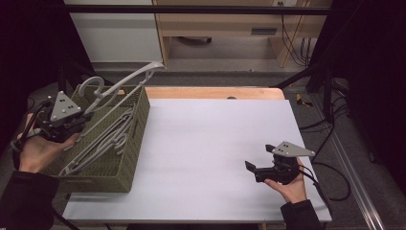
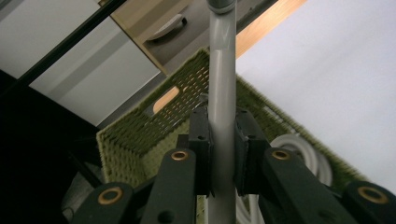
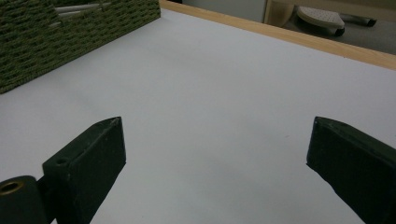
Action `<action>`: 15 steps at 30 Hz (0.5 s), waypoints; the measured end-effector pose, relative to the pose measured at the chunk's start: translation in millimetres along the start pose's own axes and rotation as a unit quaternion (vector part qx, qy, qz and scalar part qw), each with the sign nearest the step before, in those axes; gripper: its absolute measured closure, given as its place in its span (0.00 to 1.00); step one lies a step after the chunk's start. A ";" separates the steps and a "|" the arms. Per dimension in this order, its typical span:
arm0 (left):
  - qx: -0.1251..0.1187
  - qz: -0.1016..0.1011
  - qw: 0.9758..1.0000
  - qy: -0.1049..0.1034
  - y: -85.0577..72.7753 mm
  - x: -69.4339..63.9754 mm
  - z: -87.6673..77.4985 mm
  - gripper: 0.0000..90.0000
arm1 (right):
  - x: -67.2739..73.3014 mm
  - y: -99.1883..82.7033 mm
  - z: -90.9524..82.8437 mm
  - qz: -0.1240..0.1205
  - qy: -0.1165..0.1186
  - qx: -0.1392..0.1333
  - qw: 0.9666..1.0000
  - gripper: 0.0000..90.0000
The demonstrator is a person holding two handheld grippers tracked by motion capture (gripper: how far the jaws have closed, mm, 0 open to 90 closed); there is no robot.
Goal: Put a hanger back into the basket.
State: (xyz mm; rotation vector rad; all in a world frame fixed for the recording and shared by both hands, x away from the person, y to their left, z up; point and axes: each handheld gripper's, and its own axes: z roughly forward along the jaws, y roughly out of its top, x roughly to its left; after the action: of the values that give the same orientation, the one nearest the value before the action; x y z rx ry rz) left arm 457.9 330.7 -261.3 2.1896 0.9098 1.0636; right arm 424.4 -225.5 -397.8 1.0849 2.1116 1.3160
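The high view is looking forward and down from above the person's side, taking in the whole table (image 1: 215, 143), with the basket (image 1: 129, 158) at 9 o'clock and the floor beyond at 12. The left gripper view is sitting very close, looking along its jaws at a hanger (image 2: 222, 93) and facing the basket's (image 2: 135, 135) far wall toward 12 o'clock. The right gripper view is riding low over the table (image 3: 224, 107), facing across it, with the basket (image 3: 56, 37) at 10 o'clock. All three are sharing the basket and the table's white top.
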 end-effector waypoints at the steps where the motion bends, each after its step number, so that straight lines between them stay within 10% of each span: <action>1: 0.003 0.001 1.000 0.001 -1.8 1.5 0.8 0.89 | -0.1 0.0 0.1 0.000 0.000 0.000 1.000 0.06; 15: 0.057 0.003 0.998 0.032 -41.2 18.2 23.1 0.89 | 0.0 0.1 0.1 0.001 0.001 0.001 1.000 0.06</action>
State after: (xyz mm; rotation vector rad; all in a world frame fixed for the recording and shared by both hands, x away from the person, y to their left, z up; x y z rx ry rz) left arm 471.4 366.5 -294.4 2.2624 1.0153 1.1142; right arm 424.5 -225.4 -397.7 1.0872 2.1141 1.3159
